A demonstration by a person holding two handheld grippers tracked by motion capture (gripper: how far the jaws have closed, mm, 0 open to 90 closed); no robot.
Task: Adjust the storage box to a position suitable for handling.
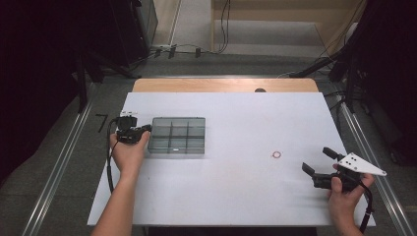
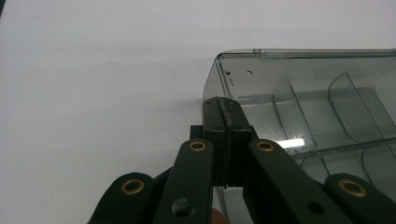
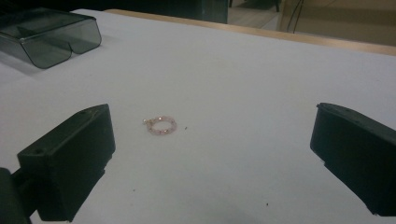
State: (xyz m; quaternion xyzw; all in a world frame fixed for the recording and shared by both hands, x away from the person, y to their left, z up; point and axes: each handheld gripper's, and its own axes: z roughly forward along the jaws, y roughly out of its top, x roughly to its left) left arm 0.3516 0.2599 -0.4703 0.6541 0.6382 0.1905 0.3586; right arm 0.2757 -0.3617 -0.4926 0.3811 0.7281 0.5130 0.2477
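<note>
Left gripper (image 1: 146,129): jaws closed, tips touching the compartment box (image 1: 177,135) at its 9 o'clock wall.
Right gripper (image 1: 318,161): jaws wide, holding nothing, bead ring (image 1: 277,155) at 10 o'clock.

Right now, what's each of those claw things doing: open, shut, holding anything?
Left gripper: shut, tips at the corner of the clear compartment box, holding nothing visible.
Right gripper: open, empty, pointed at the pink beaded ring.

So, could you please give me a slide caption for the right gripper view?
Open right gripper faces a small pink beaded ring on the white table, with the smoky compartment box beyond.
</note>
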